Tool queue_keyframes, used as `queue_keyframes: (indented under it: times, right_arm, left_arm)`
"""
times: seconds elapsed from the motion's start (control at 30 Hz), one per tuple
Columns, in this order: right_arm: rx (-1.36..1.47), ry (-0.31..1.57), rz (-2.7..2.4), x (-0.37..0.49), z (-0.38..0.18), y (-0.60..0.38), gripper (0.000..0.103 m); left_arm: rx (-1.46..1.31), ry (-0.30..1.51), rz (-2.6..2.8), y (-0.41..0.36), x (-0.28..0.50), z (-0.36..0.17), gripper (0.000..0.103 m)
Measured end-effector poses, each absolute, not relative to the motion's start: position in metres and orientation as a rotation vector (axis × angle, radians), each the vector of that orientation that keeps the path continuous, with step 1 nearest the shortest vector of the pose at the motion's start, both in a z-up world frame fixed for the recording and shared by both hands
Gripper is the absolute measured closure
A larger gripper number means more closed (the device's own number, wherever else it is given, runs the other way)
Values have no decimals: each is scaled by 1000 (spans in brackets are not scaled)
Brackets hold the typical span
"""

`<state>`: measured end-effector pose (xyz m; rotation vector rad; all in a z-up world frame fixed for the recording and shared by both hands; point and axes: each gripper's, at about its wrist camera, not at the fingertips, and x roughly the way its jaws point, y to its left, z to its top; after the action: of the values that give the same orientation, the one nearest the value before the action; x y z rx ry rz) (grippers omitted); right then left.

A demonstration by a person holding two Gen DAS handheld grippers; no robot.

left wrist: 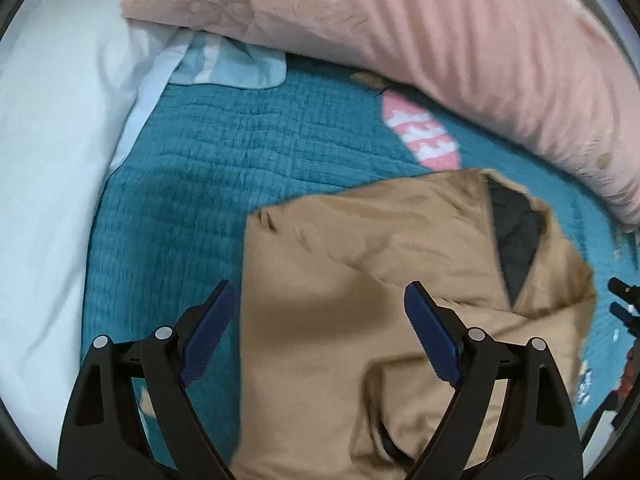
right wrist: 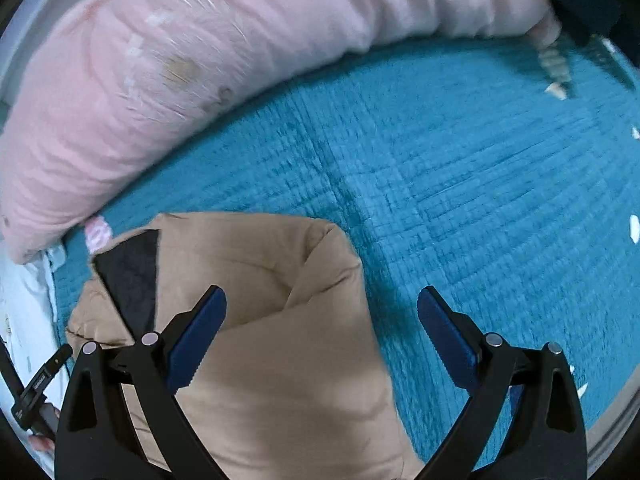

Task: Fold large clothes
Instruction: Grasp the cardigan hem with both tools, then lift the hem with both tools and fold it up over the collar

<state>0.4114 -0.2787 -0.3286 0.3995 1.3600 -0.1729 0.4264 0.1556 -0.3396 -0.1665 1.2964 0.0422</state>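
A tan jacket (left wrist: 360,280) with a dark lining (left wrist: 516,240) lies partly folded on a teal quilted bedspread (left wrist: 200,160). My left gripper (left wrist: 320,312) is open and empty, held above the jacket's left edge. In the right wrist view the same jacket (right wrist: 260,280) lies at lower left, with its dark lining (right wrist: 132,280) showing. My right gripper (right wrist: 322,320) is open and empty above the jacket's right edge and the bedspread (right wrist: 460,160). The right gripper's tip shows at the right edge of the left wrist view (left wrist: 624,300).
A pink duvet (left wrist: 400,20) is bunched along the far side of the bed and also shows in the right wrist view (right wrist: 160,60). A white pillow (left wrist: 48,160) lies at the left. A pink-and-white print (left wrist: 420,132) is on the bedspread.
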Motion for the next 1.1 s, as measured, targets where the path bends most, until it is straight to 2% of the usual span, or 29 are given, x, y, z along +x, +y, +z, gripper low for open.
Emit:
queue_keyframes:
  times: [0.1,0.17,0.23,0.27,0.3,0.33,0.37,0.4,0.43,0.47,0.6,1.1]
  right_arm:
    - [387,1393,-177,426,-346,-282,10]
    - [385,1417,-170,432,-355,-283,19]
    - [386,1429,-152,438,-364,-283,19]
    - [383,1433,-147,440,-367,-282,23]
    - [375,1445,-132,443,-374,-281,29]
    - [357,1453,-134,445,-378,-279,43]
    - [323,1459,-153,446,-382,-278,51]
    - [290,1449,-165,445,-383,-276,55]
    - [273,1433,-165,443,-382,-273,68]
    - [264,1413,-145,441,-379,-270,81]
    - [269,1389,-153,434,-365,-264,88]
    - [253,1244,-99,393,-261,-264,92]
  left_arm:
    - [-156,1317,44,159,445,-354,16]
    - [-164,1340,46,161,455,-363,17]
    - [-192,1356,48,165,462,-374,19]
    - [-217,1356,51,167,465,-380,30]
    - [-234,1361,50,168,466,-383,35]
    - [-246,1350,55,170,466,-385,36]
    - [-247,1333,53,170,464,-383,45]
    - [-245,1325,51,169,463,-382,53]
    - [-243,1316,54,170,460,-379,59]
    - [-254,1312,49,172,458,-378,72]
    - [-295,1292,32,179,448,-368,81]
    - [-295,1188,2,181,399,-279,83]
